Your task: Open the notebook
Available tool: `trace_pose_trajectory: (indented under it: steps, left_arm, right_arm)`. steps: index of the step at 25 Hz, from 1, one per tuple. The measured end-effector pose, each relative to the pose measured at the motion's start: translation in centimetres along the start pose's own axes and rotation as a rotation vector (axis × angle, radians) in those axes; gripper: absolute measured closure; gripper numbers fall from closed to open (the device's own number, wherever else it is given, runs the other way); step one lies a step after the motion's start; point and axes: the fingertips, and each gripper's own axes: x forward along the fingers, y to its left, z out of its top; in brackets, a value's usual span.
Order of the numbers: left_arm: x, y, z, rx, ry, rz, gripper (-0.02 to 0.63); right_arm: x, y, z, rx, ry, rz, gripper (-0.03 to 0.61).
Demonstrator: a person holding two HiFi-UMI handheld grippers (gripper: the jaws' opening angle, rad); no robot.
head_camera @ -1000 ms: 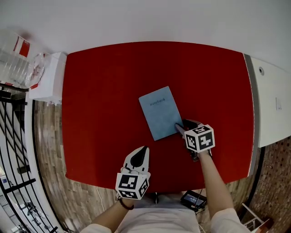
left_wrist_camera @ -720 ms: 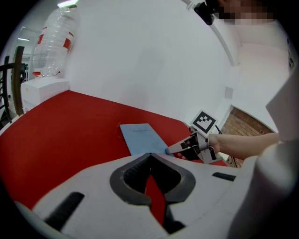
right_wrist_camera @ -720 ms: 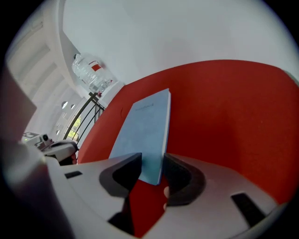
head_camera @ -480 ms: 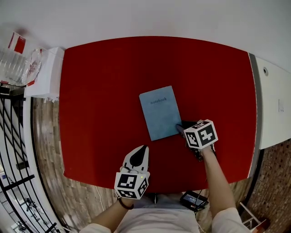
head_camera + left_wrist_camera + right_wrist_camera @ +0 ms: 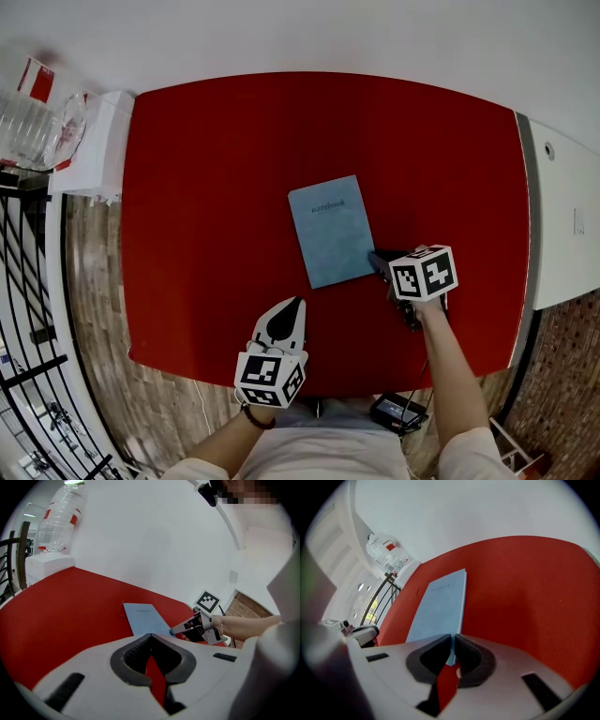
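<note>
A light blue notebook (image 5: 330, 230) lies closed on the red table (image 5: 206, 187), also seen in the left gripper view (image 5: 143, 619) and the right gripper view (image 5: 440, 604). My right gripper (image 5: 378, 260) is at its near right corner. Its jaws (image 5: 453, 639) have just been closing and now pinch the thin blue edge of the cover between the pads. My left gripper (image 5: 295, 305) hovers over the table's near edge, well short of the notebook, its jaws (image 5: 151, 635) shut with nothing between them. From there I see the right gripper (image 5: 174, 631) at the notebook's corner.
A clear water bottle (image 5: 28, 122) stands on a white stand (image 5: 94, 155) off the table's far left corner. A white counter (image 5: 562, 206) adjoins the table's right side. Black railing (image 5: 28, 281) runs along the left. A small device (image 5: 398, 411) lies on the floor.
The right gripper's jaws, open around the notebook's near right corner before, have come together on the cover's edge, and its marker cube has tipped to the right. The left gripper has hardly moved.
</note>
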Motion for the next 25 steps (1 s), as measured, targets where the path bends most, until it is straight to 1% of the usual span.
trace_pose_trajectory:
  steps: [2, 5, 9, 12, 15, 18, 21, 25]
  left_arm:
    - [-0.1, 0.0, -0.1, -0.002, -0.001, 0.001, 0.607]
    - [-0.4, 0.2, -0.1, -0.005, -0.004, 0.005, 0.607]
    - [-1.0, 0.6, 0.0, -0.013, -0.015, 0.012, 0.607]
    - [-1.4, 0.9, 0.2, -0.023, -0.028, 0.017, 0.607]
    - [-2.1, 1.3, 0.2, -0.039, -0.042, 0.023, 0.607]
    - [-3.1, 1.8, 0.3, -0.055, -0.056, 0.030, 0.607]
    - [-4.4, 2.7, 0.3, -0.070, -0.071, 0.048, 0.607]
    - [-6.7, 5.2, 0.1, -0.105, -0.102, 0.105, 0.607]
  right_arm:
    - [-0.3, 0.1, 0.1, -0.018, -0.013, -0.024, 0.549]
    - [-0.8, 0.6, 0.5, -0.072, -0.026, -0.073, 0.554]
    - [-2.3, 2.0, 1.3, -0.129, -0.055, -0.121, 0.560]
    - [-3.8, 4.0, 2.4, -0.191, -0.085, -0.148, 0.563]
    - [-5.2, 7.4, 3.4, -0.290, -0.106, -0.165, 0.565]
    - [-5.8, 11.9, 4.3, -0.392, -0.115, -0.146, 0.568]
    - [-5.5, 16.6, 4.6, -0.446, -0.125, -0.088, 0.569]
    - [-3.1, 21.6, 4.4, -0.511, -0.110, -0.029, 0.569]
